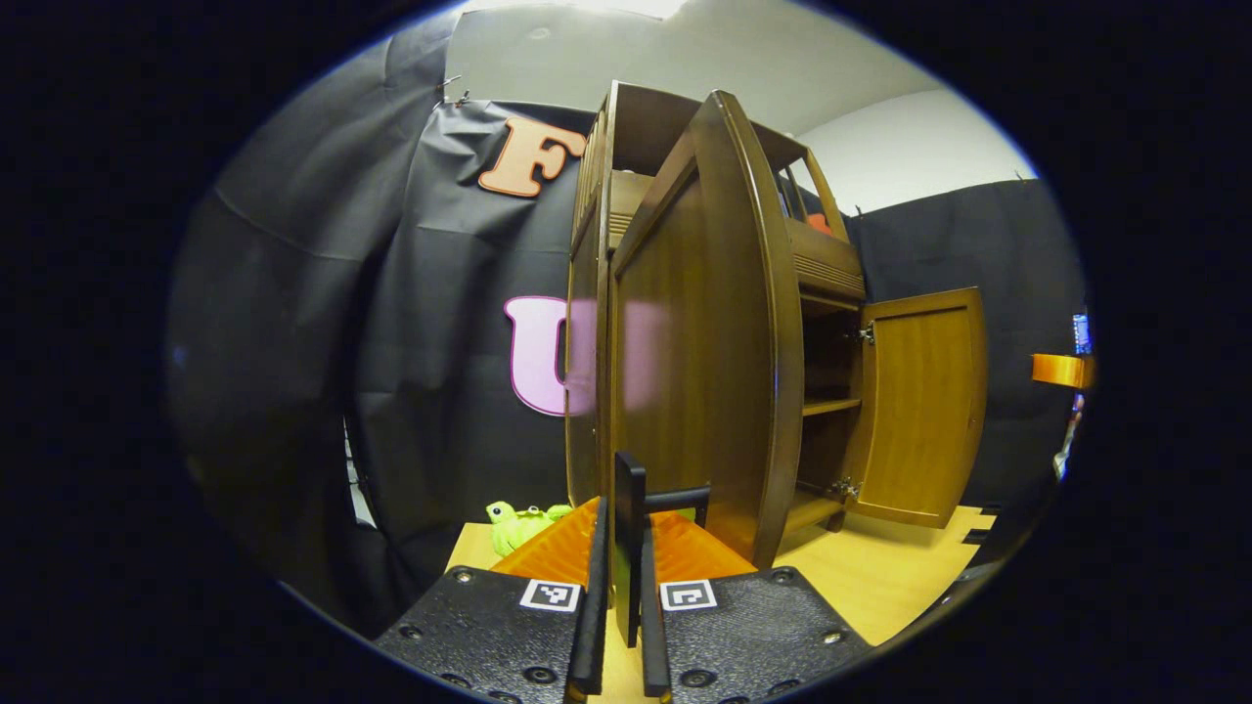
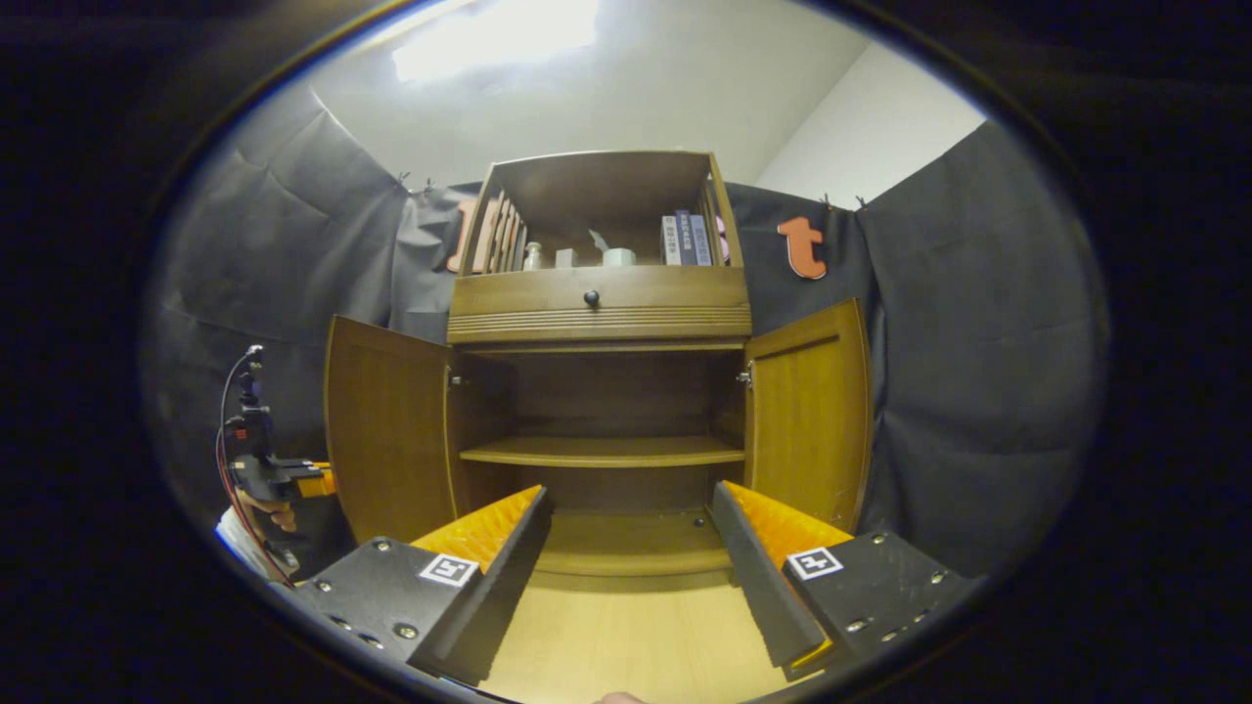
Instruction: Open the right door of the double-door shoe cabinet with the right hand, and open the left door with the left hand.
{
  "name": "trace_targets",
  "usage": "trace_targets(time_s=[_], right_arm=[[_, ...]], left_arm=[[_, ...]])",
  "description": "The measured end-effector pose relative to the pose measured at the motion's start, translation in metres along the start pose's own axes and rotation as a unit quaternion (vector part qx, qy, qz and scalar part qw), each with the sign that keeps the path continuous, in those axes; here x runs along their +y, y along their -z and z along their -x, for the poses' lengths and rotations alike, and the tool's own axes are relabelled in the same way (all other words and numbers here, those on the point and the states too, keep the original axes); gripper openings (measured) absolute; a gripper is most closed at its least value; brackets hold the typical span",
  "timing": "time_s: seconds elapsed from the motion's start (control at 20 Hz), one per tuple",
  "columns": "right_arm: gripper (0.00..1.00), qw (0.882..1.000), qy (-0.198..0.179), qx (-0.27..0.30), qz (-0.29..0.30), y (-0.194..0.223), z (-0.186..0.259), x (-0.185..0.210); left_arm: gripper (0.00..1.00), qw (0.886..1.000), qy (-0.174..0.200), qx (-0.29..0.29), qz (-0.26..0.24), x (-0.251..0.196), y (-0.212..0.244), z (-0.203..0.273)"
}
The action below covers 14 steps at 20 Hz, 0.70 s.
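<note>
Left gripper: its fingers stood almost together, pinching a thin dark handle that rose upright between them; both fingers looked pressed on it, which fits a hold meant to swing a door rather than lift anything.
Handle: it sat at the free edge of the left door, so the pull acted far from the hinge, where least effort would be needed.
Left door: seen nearly edge-on in the left gripper view and swung well out from the cabinet front; in the right gripper view it stood wide open on the left side, with the left gripper and the holding hand just beside its outer edge.
Right gripper: its fingers were spread wide with nothing between them, hanging back in front of the cabinet and facing it squarely; I judged it idle because its door needed no more pulling.
Right door: open, angled outward from its hinges, apart from either gripper.
Inside: the shelf and the bottom board were both exposed and bare.
Above: a drawer with a small knob, shut, and a top shelf with books and small items.
Progress: both doors looked open; what remained, by my reading, was for the left gripper to let go of the handle.
Risk: releasing while pulling sideways could make the left door swing.
</note>
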State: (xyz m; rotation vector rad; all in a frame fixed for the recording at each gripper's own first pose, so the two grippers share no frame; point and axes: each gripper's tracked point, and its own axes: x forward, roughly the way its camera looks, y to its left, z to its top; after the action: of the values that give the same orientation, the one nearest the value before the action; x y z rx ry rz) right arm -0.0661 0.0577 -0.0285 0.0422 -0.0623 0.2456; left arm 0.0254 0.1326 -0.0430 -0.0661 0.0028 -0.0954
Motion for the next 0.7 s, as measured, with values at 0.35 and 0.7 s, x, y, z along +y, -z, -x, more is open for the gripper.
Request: trace_targets(time_s=[0.35, 0.7], right_arm=[[0.99, 1.0, 0.002, -0.001, 0.006, 0.001, 0.001, 0.003], [0.99, 1.0, 0.007, 0.004, 0.002, -0.01, 0.008, -0.005]], left_arm=[[0.19, 1.0, -0.013, 0.009, 0.0, 0.004, 0.002, 0.007], [0.49, 0.997, -0.074, 0.007, 0.007, 0.009, -0.005, 0.036]])
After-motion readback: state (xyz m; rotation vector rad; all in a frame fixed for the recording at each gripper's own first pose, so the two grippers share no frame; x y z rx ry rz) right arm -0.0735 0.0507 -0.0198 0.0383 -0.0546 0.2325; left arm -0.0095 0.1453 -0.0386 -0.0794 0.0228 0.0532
